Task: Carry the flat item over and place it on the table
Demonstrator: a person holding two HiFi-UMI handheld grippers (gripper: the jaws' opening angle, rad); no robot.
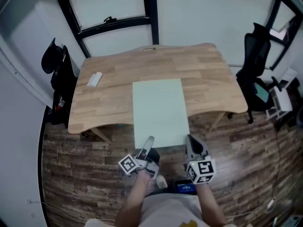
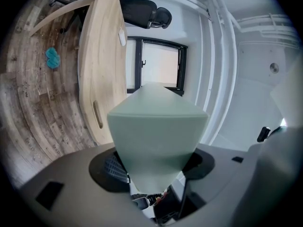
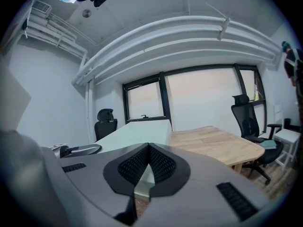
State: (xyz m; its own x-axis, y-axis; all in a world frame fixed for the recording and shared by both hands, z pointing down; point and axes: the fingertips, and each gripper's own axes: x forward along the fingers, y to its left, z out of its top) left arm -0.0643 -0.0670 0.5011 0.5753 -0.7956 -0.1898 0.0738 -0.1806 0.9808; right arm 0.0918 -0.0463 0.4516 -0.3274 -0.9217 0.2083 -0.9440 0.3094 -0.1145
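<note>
A white-walled room with black-framed windows (image 1: 118,4) and a dark wood-plank floor (image 1: 85,174) holds a light wooden desk (image 1: 203,74) with rounded corners. A black office chair (image 1: 57,70) stands at the desk's left end and a second black office chair (image 1: 255,56) at its right end. A pale green board (image 1: 158,110), flat and rectangular, stretches from the desk's middle out past its near edge, toward the person; whether it rests on the wood cannot be told. A small white object (image 1: 94,79) lies on the desk near the left end, well apart from the board.

The left gripper (image 1: 150,141) is at the board's near left corner, rolled onto its side, and its fingers (image 2: 111,167) are clenched on the board, which fills the gap between them. The right gripper (image 1: 189,140) is at the near right corner, its fingers (image 3: 135,164) pinched together on the board's thin edge
</note>
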